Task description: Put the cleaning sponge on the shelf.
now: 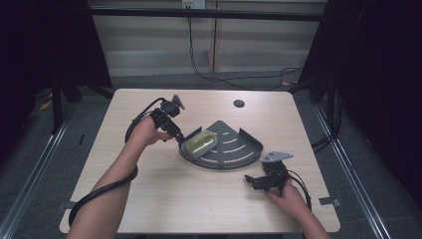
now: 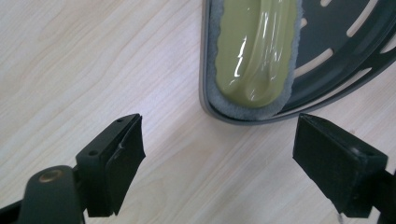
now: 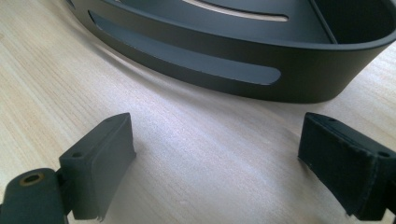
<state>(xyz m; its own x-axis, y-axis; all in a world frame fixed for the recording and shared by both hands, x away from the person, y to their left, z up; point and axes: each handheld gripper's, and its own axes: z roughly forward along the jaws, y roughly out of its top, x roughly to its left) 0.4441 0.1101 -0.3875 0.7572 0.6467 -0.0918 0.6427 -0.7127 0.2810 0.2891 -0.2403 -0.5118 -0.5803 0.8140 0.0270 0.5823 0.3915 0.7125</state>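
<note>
Wood-topped table [image 1: 164, 194] carries a dark, fan-shaped corner rack [image 1: 234, 147] with slots cut in its floor and a low wall round its edge. Inside the rack, at its left end, lies an olive-green sponge [image 1: 199, 142] with a grey fuzzy border and a shiny wrapped top; it sits against the rack's curved rim, partly over the slotted floor.

Left tool [image 1: 180, 138] comes in from the upper left of the high view, held by the person's left hand [image 1: 148, 132], its tip just beside the sponge's near end. From the left gripper view, the left tool [image 2: 219, 149] has its two black jaws standing wide apart over bare table, with nothing between them; the sponge [image 2: 254, 51] and the rim of the rack [image 2: 355, 70] lie just beyond the jaw tips, not touched by either pad.

Right tool [image 1: 251, 180] rests low near the front right of the table, held by the right hand [image 1: 288, 199], just short of the rack's curved front wall. From the right gripper view its jaws also stand apart, with only bare wood between them, and the rack's slotted wall [image 3: 224, 65] is near ahead.
</note>
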